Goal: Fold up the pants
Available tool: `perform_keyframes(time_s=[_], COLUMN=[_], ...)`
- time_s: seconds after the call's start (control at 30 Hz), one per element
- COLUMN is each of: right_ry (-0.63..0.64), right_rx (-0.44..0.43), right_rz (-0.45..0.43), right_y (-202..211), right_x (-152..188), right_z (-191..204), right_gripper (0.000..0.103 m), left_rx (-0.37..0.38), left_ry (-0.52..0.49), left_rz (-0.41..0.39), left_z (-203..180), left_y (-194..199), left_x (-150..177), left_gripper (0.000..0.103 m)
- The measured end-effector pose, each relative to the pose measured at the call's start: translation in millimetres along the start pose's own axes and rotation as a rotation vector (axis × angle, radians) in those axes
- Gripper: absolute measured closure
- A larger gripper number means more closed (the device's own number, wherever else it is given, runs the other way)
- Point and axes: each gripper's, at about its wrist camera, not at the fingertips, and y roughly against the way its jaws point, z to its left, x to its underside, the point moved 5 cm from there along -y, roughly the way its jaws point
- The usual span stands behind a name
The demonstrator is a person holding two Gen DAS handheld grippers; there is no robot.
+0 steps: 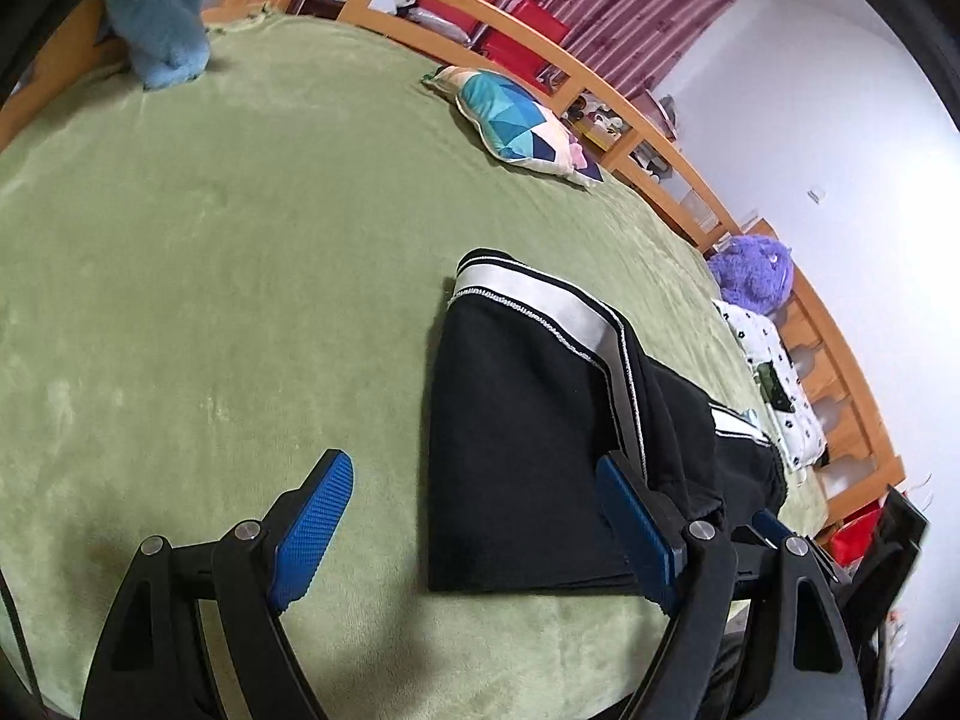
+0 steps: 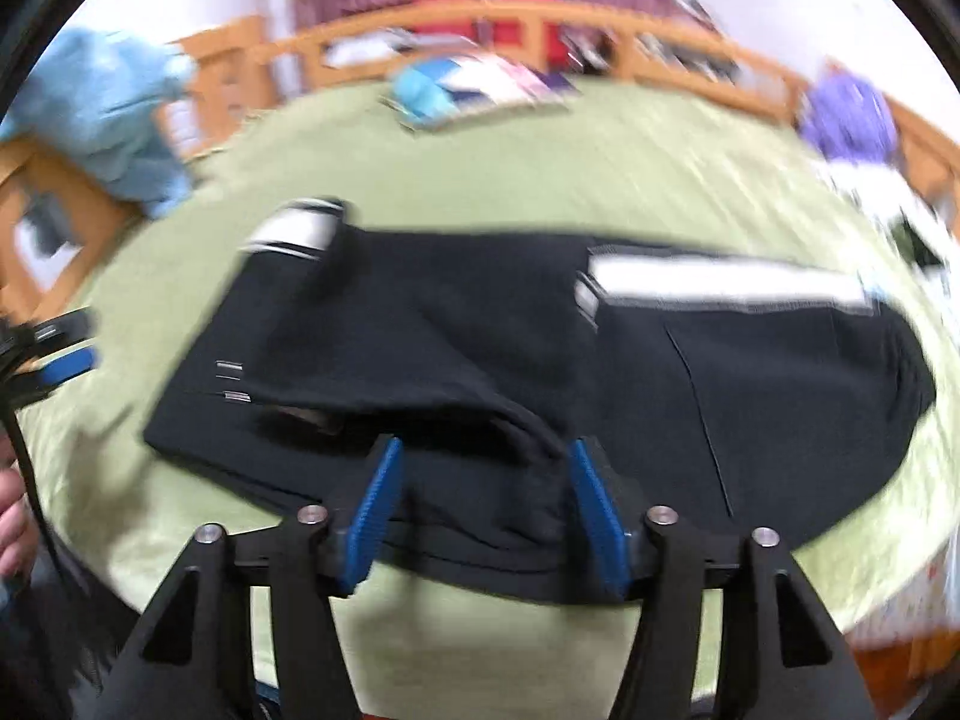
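Black pants (image 1: 528,432) with white side stripes lie folded on the green blanket (image 1: 210,270). In the left wrist view my left gripper (image 1: 473,459) is open and low over the pants' near left edge. One blue pad is over the blanket and the other over the black cloth, and nothing is pinched. The right wrist view is blurred. There the pants (image 2: 480,330) stretch across the bed, and my right gripper (image 2: 486,446) hovers at their near edge. Its pads stand apart with loose cloth between them, not pressed. My left gripper (image 2: 66,354) shows at the far left edge of that view.
A teal patchwork pillow (image 1: 516,120), a purple plush toy (image 1: 756,273), a white patterned cloth (image 1: 774,384) and a light blue fluffy garment (image 1: 162,30) lie along the bed's far sides. A wooden rail (image 1: 600,78) borders the bed. A hand (image 2: 12,528) shows at lower left.
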Motion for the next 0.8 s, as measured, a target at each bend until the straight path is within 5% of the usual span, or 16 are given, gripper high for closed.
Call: perform_keyframes(time_s=[0.13, 0.23, 0.3, 0.33, 0.37, 0.43, 0.57, 0.6, 0.63, 0.67, 0.8], right_ry=[0.11, 0.187, 0.184, 0.175, 0.173, 0.161, -0.022, -0.085, -0.135, -0.146, -0.165], right_rx=[-0.071, -0.025, 0.017, 0.019, 0.019, 0.028, 0.1, 0.098, 0.129, 0.166, 0.175], right_rz=[-0.028, 0.023, 0.069, 0.092, 0.077, -0.006, -0.075, -0.067, -0.043, -0.03, -0.013], right_y=[-19.8, -58.8, -83.7, -89.8, -85.3, -68.9, -51.8, -56.0, -61.9, -64.1, -64.7], right_x=[-17.5, -18.9, -20.1, -23.1, -25.9, -43.7, -95.4, -102.5, -105.7, -105.1, -89.1], right_z=[53.3, 74.1, 75.0, 73.4, 70.7, 53.2, -21.4, -42.9, -64.7, -75.9, -92.6], right_gripper=[0.032, 0.033, 0.053, 0.081, 0.09, 0.093, 0.086, 0.074, 0.05, 0.044, 0.045], left_rx=[-0.015, -0.011, -0.001, 0.004, 0.01, 0.017, 0.036, 0.041, 0.043, 0.039, 0.028], left_ry=[0.003, 0.02, 0.035, 0.041, 0.049, 0.066, 0.104, 0.107, 0.106, 0.101, 0.087], left_rz=[-0.009, -0.012, -0.012, -0.011, -0.013, -0.014, 0.006, 0.01, 0.012, 0.01, 0.009], left_z=[4.7, 8.8, 11.6, 12.7, 14.5, 18.3, 25.8, 25.5, 24.5, 23.4, 20.1], left_y=[1.1, 2.2, 3.3, 3.7, 3.7, 2.7, -2.7, -3.5, -4.2, -4.4, -7.4], left_x=[-0.9, -1.5, -2.3, -2.4, -2.9, -3.6, -2.9, -2.7, -2.7, -2.7, -2.5], left_gripper=[0.021, 0.021, 0.021, 0.021, 0.021, 0.021, 0.021, 0.021, 0.021, 0.021, 0.021])
